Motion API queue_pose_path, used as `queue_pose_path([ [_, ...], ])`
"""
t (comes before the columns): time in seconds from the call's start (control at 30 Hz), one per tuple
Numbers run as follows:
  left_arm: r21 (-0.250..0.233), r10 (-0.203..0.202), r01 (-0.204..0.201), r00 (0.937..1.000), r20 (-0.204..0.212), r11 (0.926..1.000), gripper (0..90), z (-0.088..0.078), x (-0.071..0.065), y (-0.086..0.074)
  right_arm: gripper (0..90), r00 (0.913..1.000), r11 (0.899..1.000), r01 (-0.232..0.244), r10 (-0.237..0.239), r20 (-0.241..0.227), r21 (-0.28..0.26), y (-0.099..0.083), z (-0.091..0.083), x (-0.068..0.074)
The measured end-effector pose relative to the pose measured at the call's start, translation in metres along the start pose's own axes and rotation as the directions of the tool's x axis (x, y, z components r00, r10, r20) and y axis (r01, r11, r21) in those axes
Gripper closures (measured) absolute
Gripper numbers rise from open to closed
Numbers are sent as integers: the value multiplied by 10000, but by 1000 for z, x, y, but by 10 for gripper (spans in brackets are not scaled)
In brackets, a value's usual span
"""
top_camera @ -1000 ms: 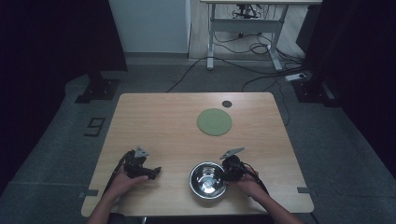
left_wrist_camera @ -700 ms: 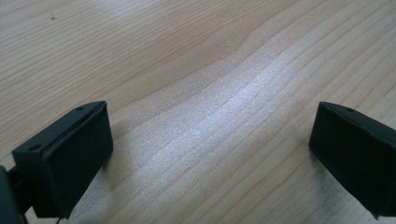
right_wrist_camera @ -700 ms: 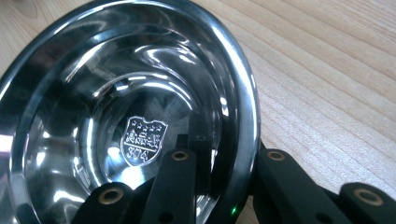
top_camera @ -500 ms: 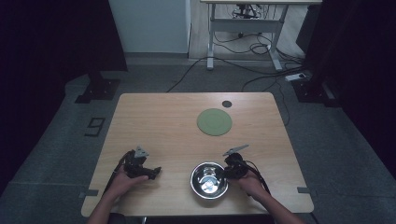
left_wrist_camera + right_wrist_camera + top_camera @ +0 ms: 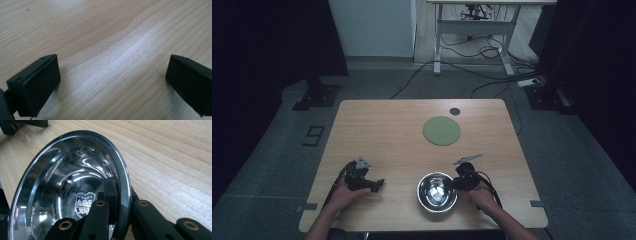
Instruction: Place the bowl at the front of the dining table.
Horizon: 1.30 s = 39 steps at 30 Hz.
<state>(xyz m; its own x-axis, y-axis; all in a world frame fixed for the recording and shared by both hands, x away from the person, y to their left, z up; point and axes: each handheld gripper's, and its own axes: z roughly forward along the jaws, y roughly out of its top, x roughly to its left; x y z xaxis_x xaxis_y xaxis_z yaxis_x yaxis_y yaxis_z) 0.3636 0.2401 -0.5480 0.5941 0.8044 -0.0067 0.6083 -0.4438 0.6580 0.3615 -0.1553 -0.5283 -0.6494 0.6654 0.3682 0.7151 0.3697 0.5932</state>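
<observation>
The right hand-held gripper (image 5: 460, 182) has just been closing, and it now stands clamped on the rim of the steel bowl (image 5: 437, 192): in the right gripper view one jaw sits inside the bowl (image 5: 67, 195) against its wall and the other outside, with the rim pinched between them. A second ago, in the high view, that gripper sat just beside the bowl's right edge with its jaws wider; now it has taken hold, while the bowl rests on the worktop (image 5: 392, 135) near the front edge, right of centre. The bowl looks empty, its mirrored inside showing only reflections and a stamped mark. The left hand-held gripper (image 5: 373, 185) lies low on the worktop well to the left of the bowl, jaws wide apart with bare wood between them (image 5: 112, 75), and it holds nothing. A green round mat (image 5: 441, 130) lies farther back, well apart from the bowl, with a small dark disc (image 5: 454, 111) beyond it. The grip on the rim suggests that the pick-up is done and a lift or carry comes next, perhaps toward the mat. A rim grip on a smooth steel wall may let the bowl tilt or slip.
</observation>
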Motion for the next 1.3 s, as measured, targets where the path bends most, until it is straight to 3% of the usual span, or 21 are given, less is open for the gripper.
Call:
queue_pose_path([
  [0.8,-11,39,-39,10000,35,10000,0,1,-1,1,866,9993,9956,-379,373,-82,-859,1,-16,-4],
  [1.3,-6,34,-34,10000,27,10000,0,1,-2,1,866,9994,9929,-335,337,-2,-1140,3,-24,-8],
])
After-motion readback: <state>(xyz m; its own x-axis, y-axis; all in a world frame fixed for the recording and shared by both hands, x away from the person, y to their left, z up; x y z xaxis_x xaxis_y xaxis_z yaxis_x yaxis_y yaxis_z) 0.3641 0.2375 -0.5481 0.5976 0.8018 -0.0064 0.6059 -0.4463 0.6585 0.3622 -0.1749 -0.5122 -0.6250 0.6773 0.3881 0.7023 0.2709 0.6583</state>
